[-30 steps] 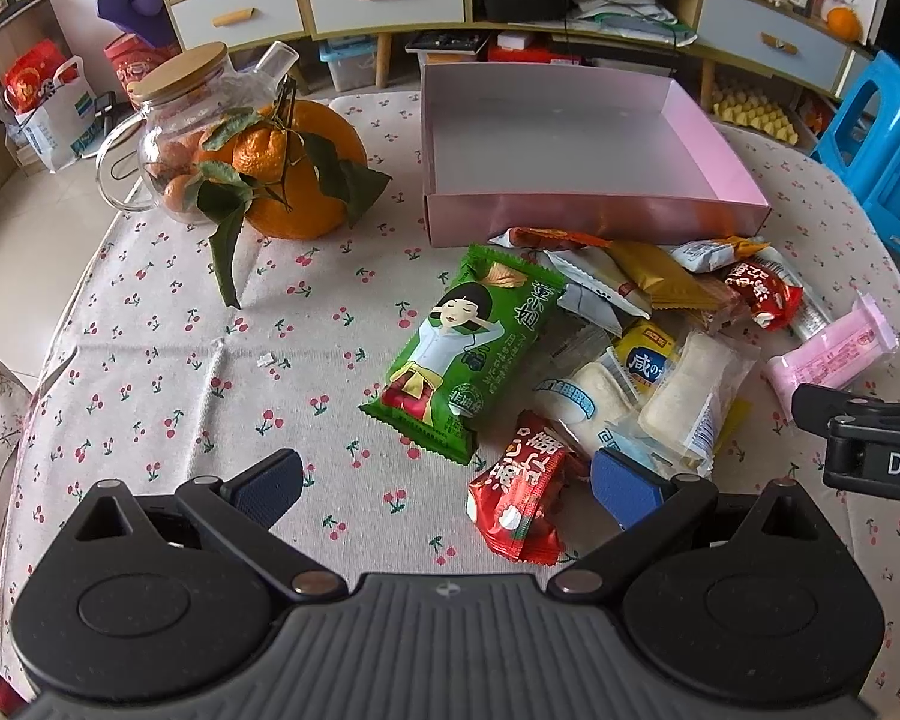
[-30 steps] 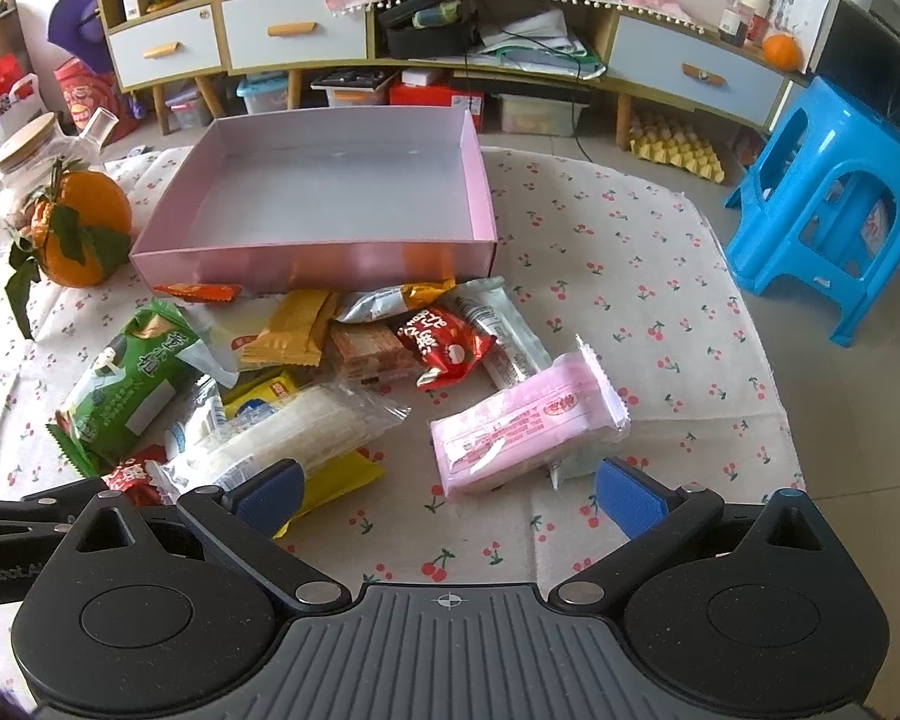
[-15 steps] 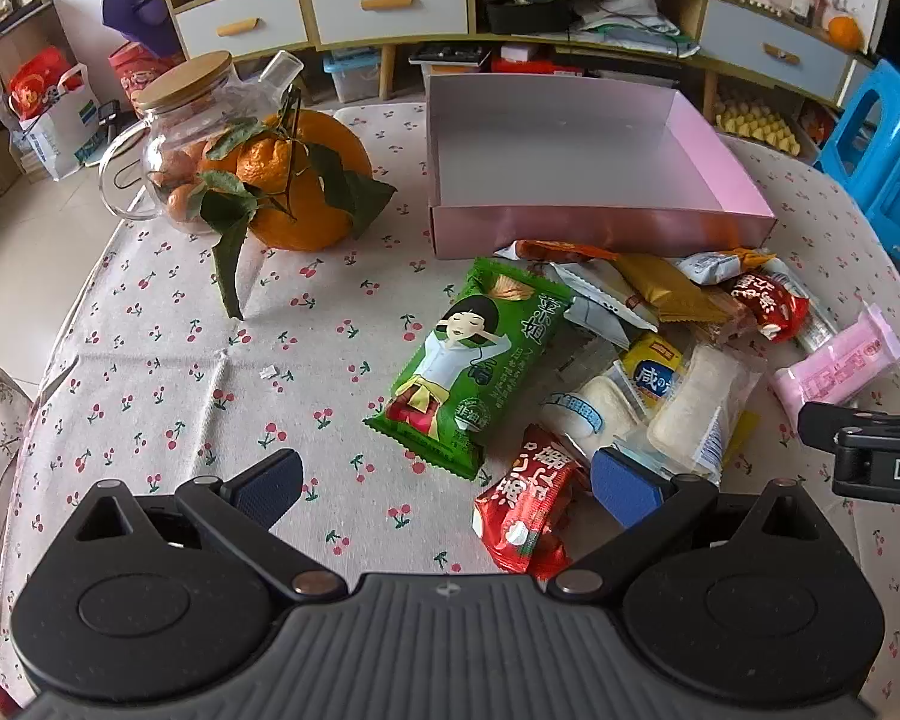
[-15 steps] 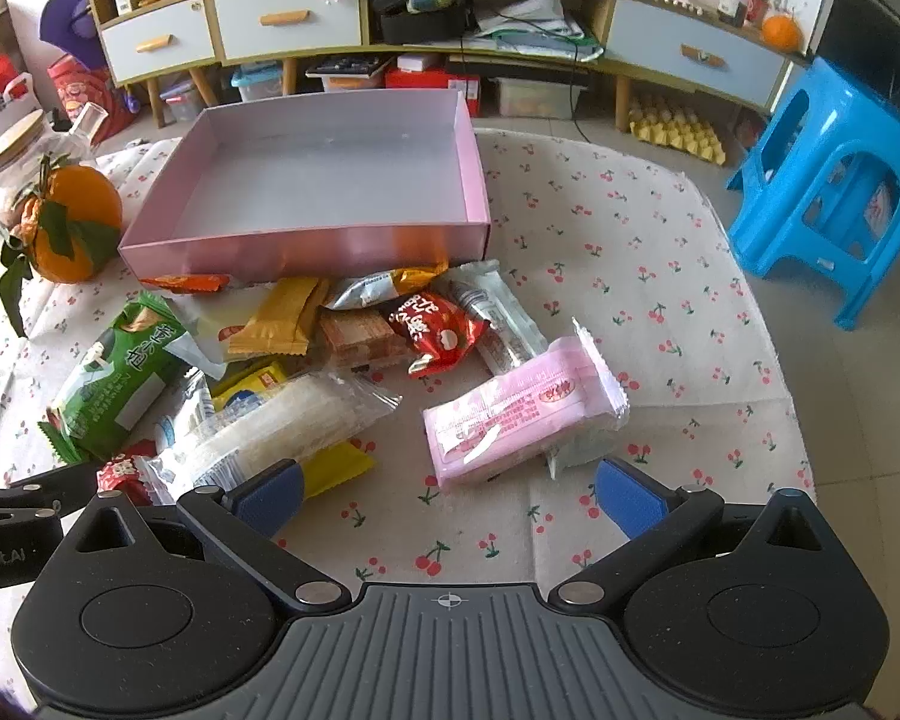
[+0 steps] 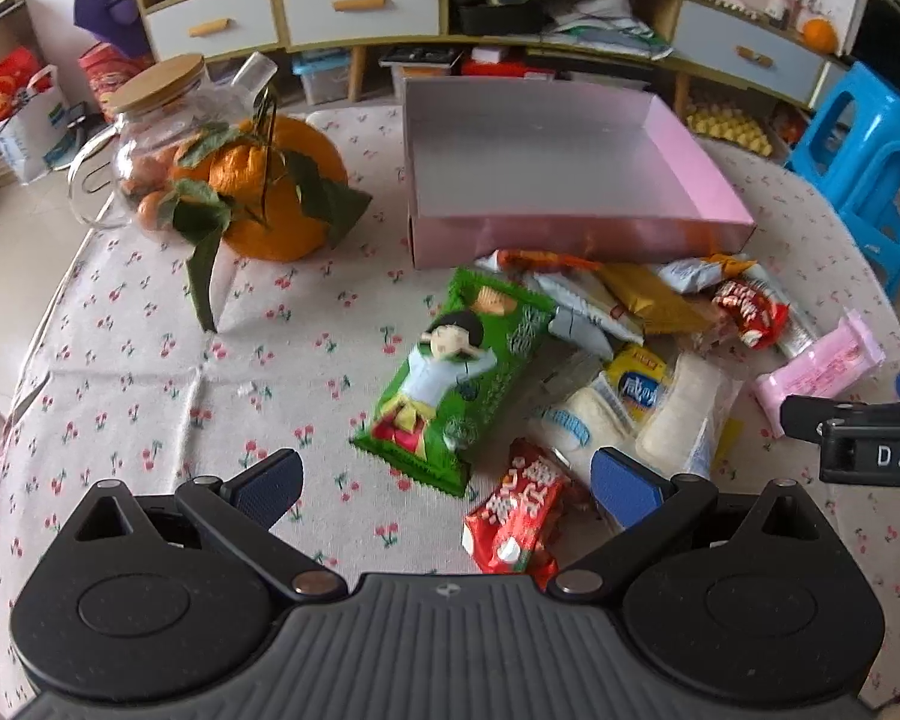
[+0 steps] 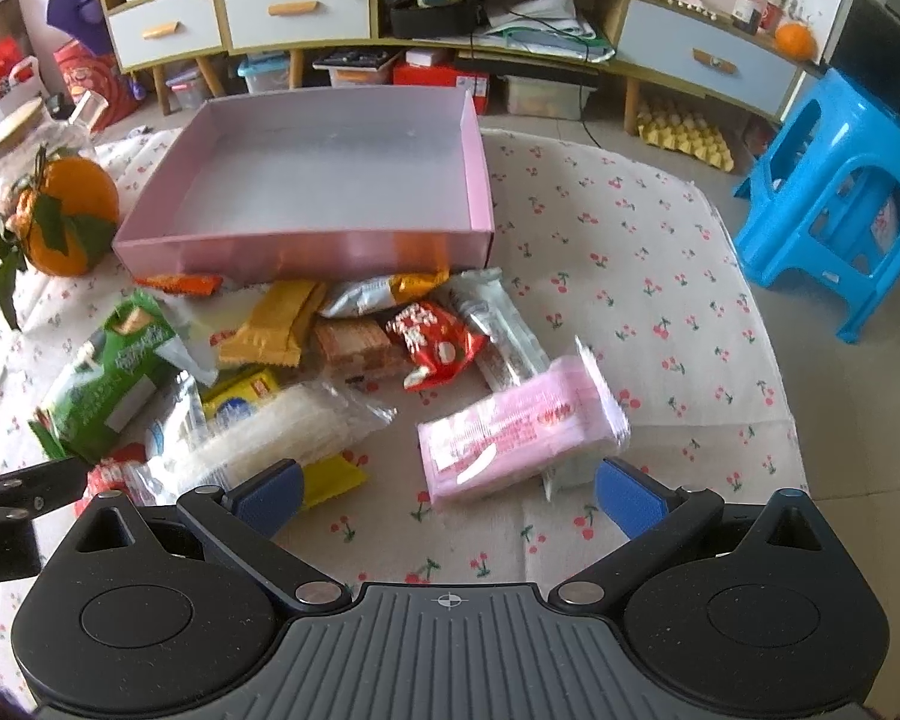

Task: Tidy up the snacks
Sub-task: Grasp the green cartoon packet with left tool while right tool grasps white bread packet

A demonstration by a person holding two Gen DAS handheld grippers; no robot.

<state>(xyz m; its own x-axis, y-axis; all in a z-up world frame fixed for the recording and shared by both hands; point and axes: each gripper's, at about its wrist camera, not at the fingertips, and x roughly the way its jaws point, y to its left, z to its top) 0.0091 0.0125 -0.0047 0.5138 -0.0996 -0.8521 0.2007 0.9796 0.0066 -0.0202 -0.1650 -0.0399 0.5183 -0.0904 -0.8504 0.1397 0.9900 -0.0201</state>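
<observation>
A pile of snack packets lies on the cherry-print tablecloth in front of an empty pink box [image 5: 570,222] [image 6: 306,249]. A green packet [image 5: 450,372] [image 6: 108,372] lies at the pile's left, a red packet [image 5: 519,516] nearest my left gripper [image 5: 447,483], which is open and holds nothing. A pink packet [image 6: 519,432] [image 5: 822,366] lies just ahead of my right gripper [image 6: 447,489], also open with nothing between its fingers. A clear packet of white snacks [image 6: 282,435] lies left of it.
A glass jar with a wooden lid [image 5: 150,138] and leafy oranges [image 5: 270,192] stand at the table's left. A blue plastic stool [image 6: 834,192] stands off the right edge. Cabinets with drawers [image 6: 294,12] line the back wall. The right gripper's body [image 5: 870,444] shows at right.
Both grippers have drawn back and risen a little, so the snacks and box sit slightly farther off. Nothing was taken hold of.
</observation>
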